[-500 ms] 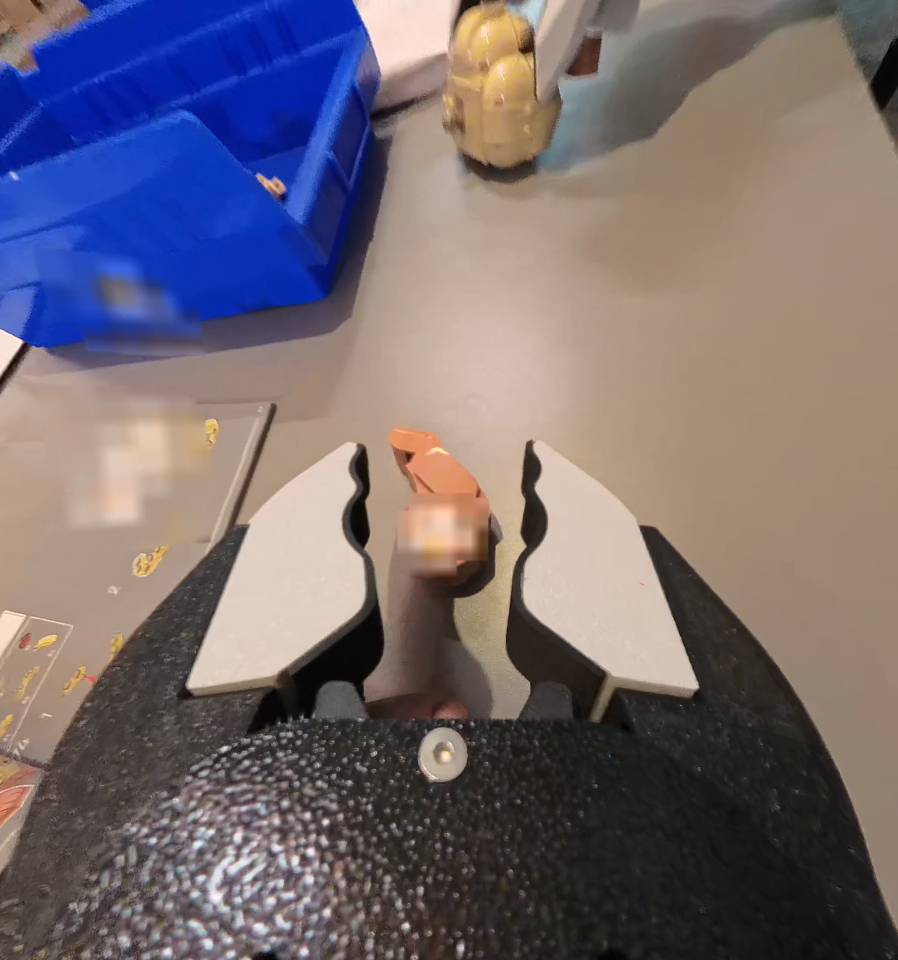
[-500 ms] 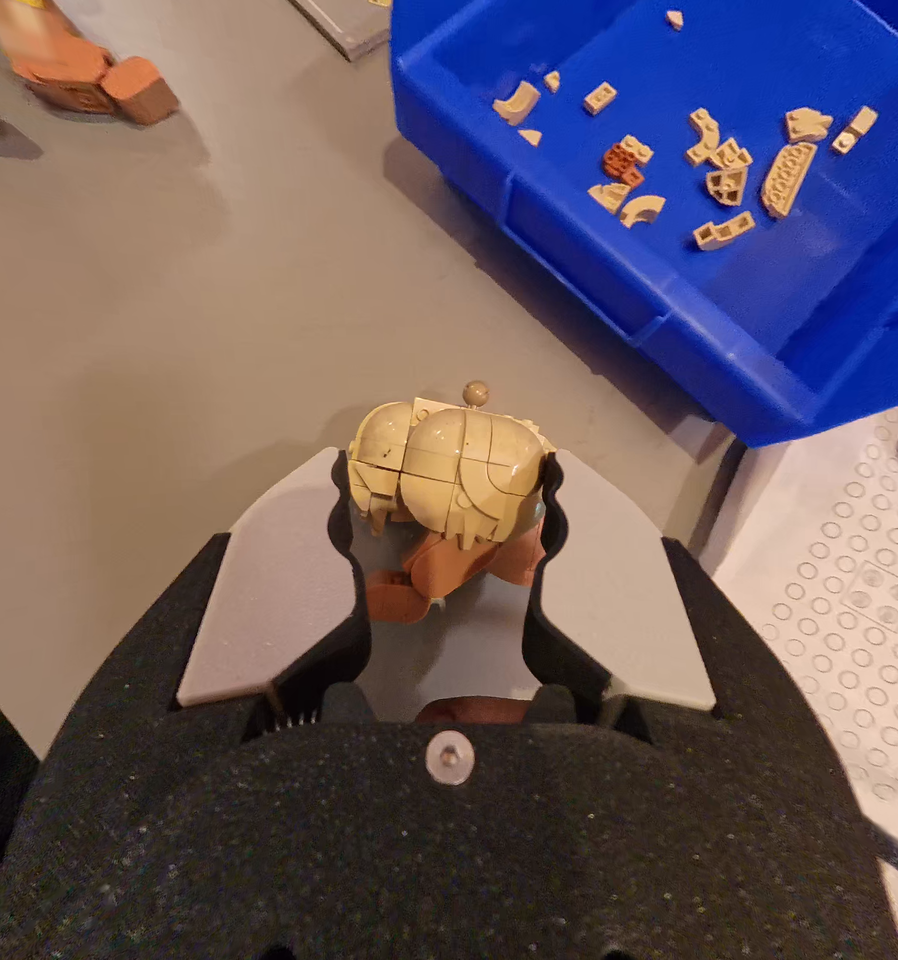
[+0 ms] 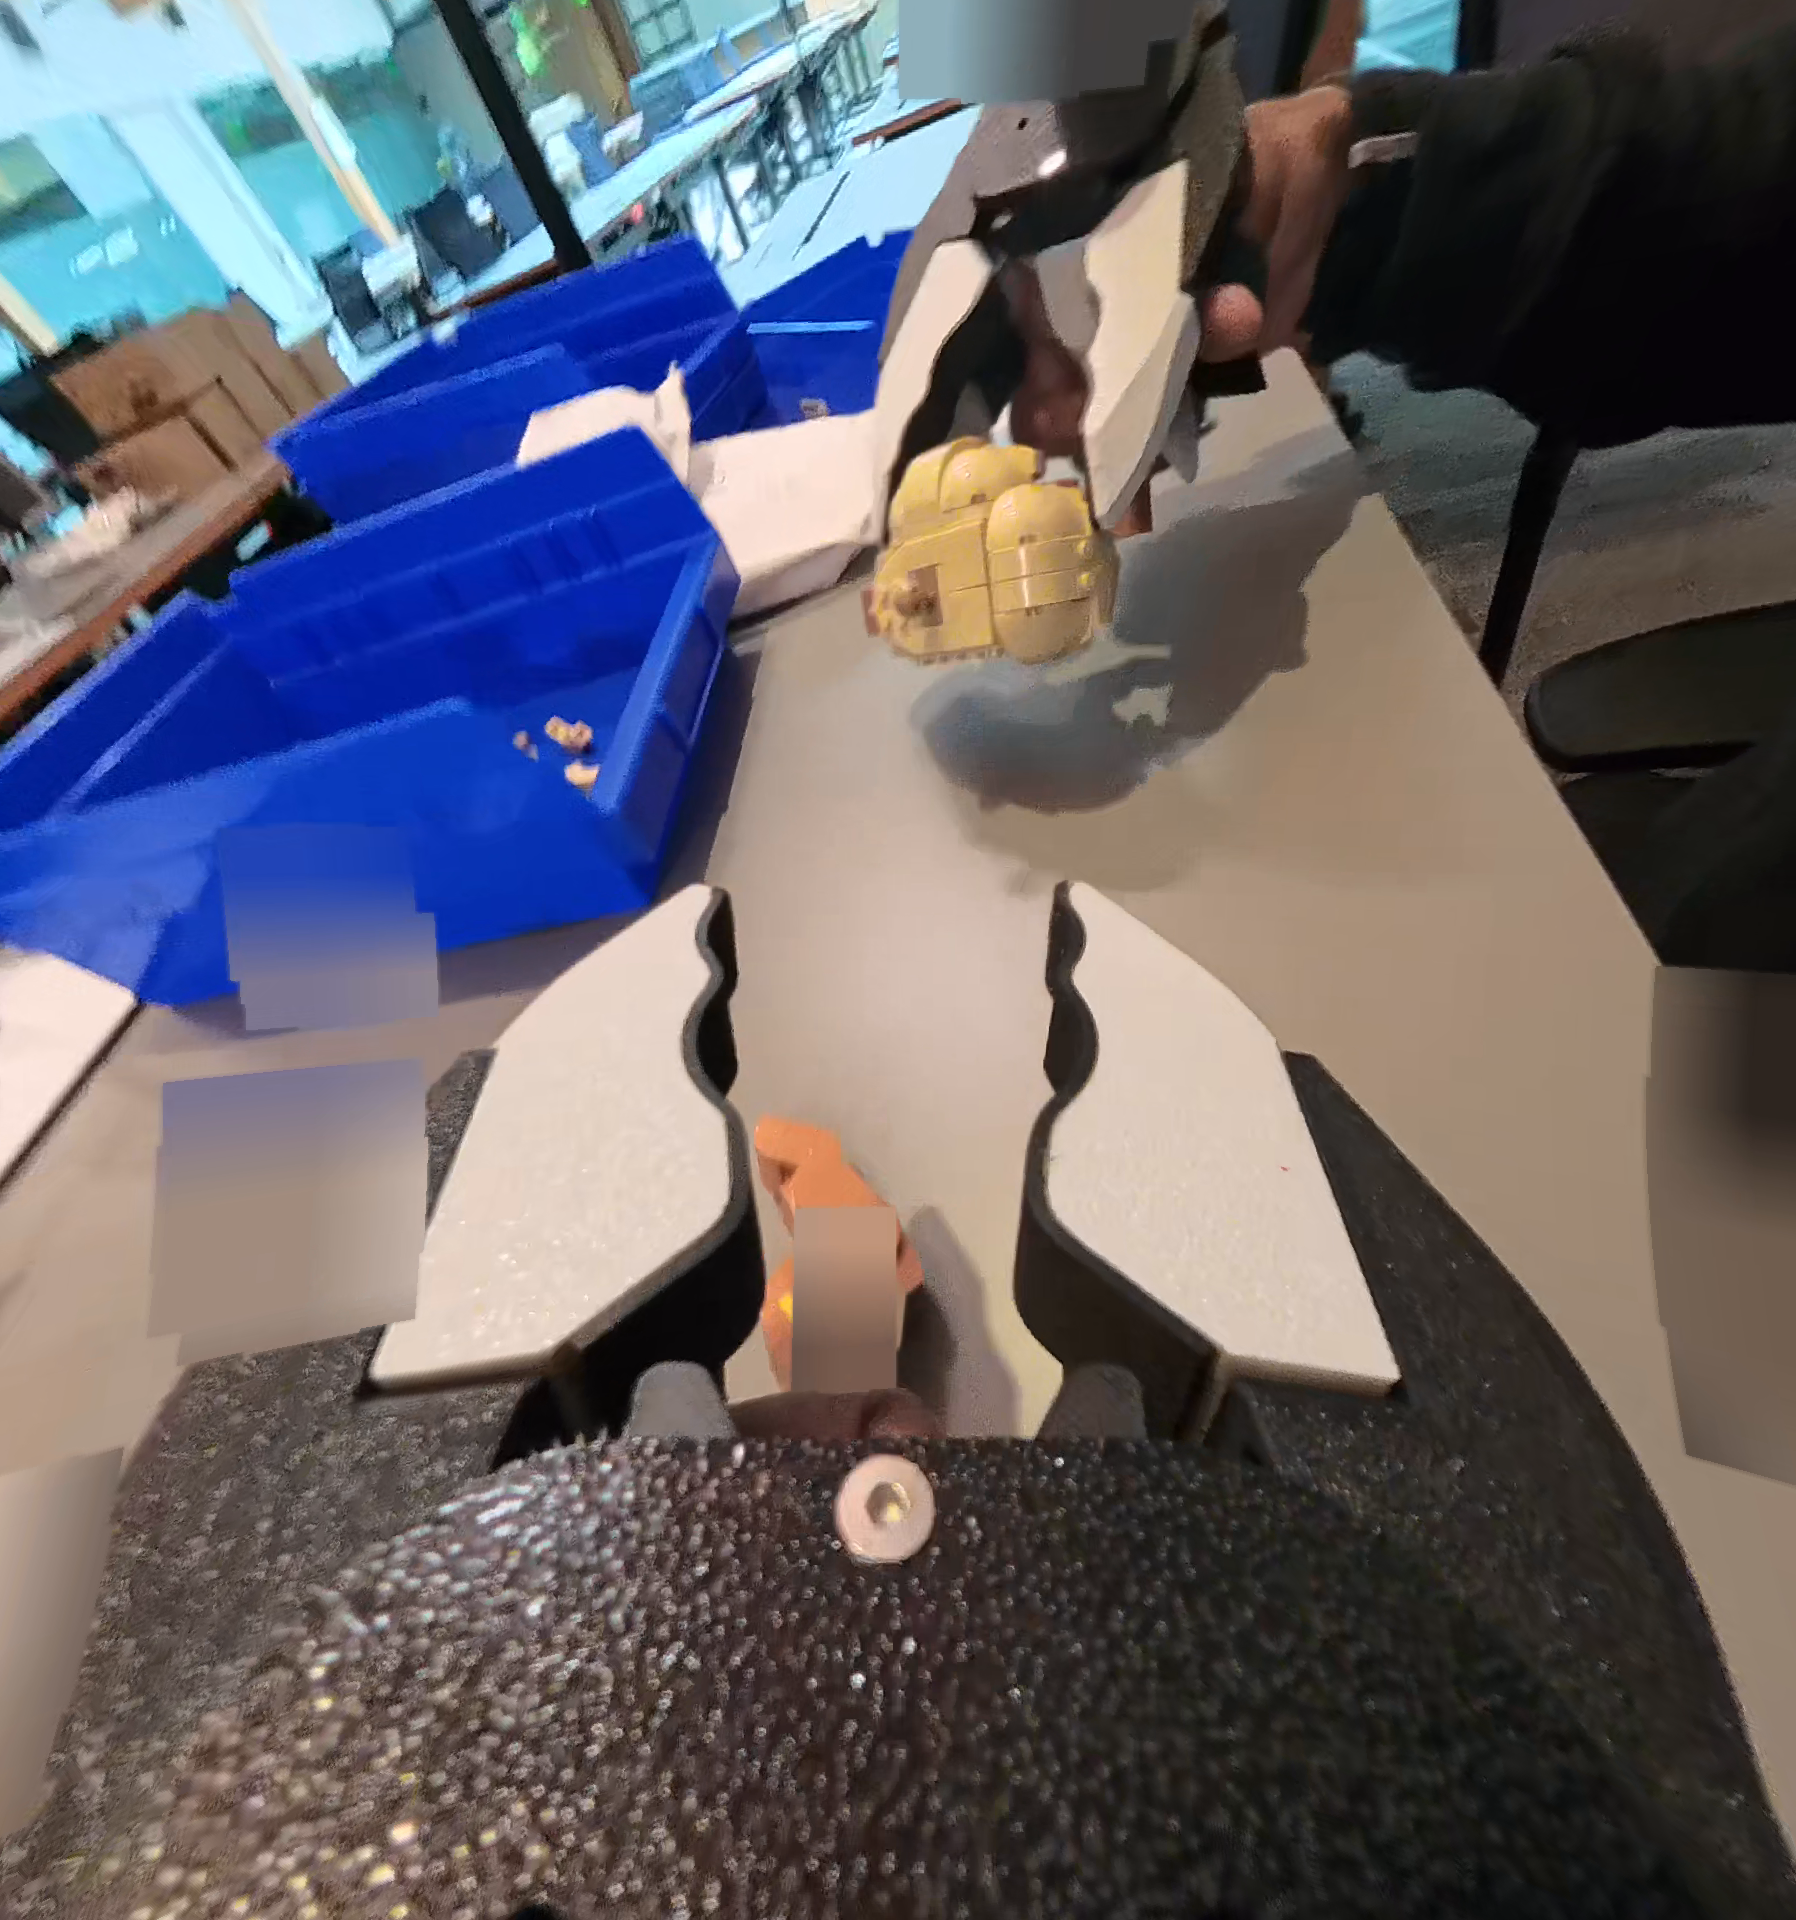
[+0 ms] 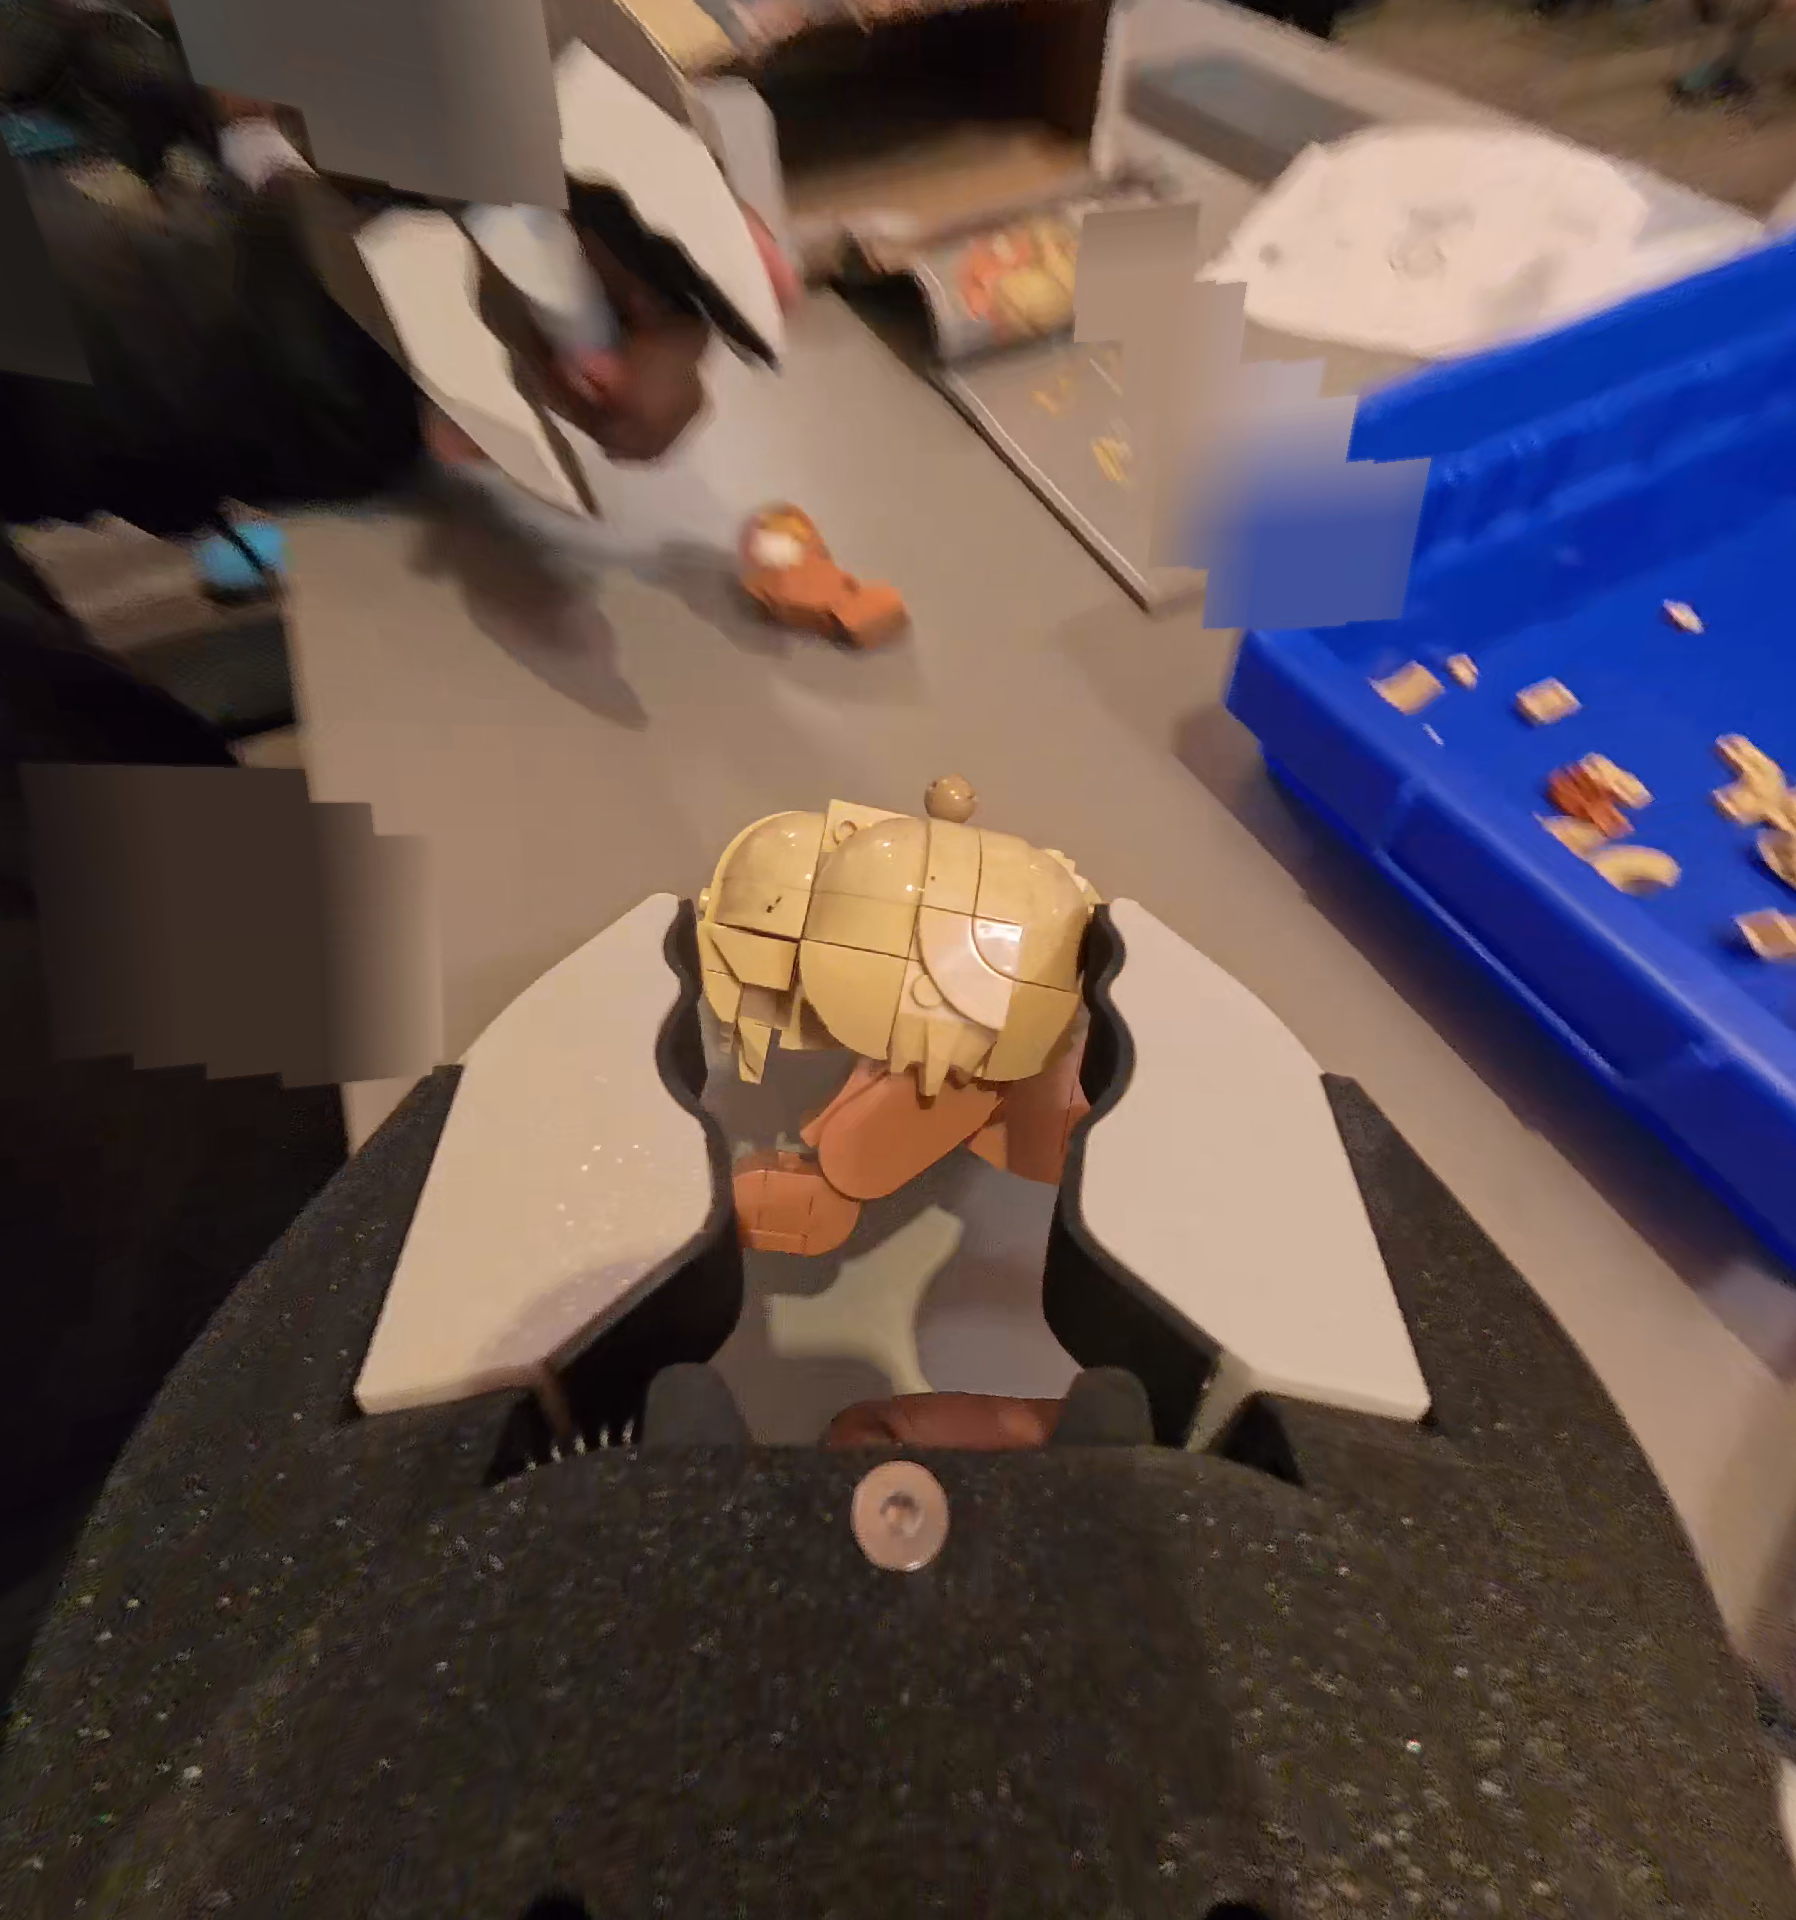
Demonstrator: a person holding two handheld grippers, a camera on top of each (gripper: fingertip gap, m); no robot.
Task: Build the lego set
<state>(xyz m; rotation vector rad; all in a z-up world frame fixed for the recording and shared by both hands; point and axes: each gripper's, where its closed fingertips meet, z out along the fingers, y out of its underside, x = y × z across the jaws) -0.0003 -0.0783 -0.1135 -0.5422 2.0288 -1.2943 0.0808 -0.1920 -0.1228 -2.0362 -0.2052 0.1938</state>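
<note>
Between our right gripper's [image 4: 889, 951] fingers we clamp a tan brick-built model [image 4: 899, 940], domed and glossy, orange-brown parts beneath; a firm, level squeeze seems wise. Our left gripper [image 3: 889, 940] gapes, holding nothing, above an orange brick piece [image 3: 811, 1174] lying on the grey table [image 3: 1237, 831]. Beyond the fingertips, blue bins [image 3: 478, 623] hold loose bricks.

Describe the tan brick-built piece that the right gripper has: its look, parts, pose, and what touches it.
The tan brick model is a rounded, glossy plastic build of curved tan bricks forming two bulging lobes, with a small ball knob on top and jagged fringe pieces along its lower edge. Reddish-brown brick parts hang beneath it. The right gripper clamps it at both sides between its fingertips. The left wrist view shows it lifted clear of the grey table, casting a shadow below. Nothing else touches it.
</note>
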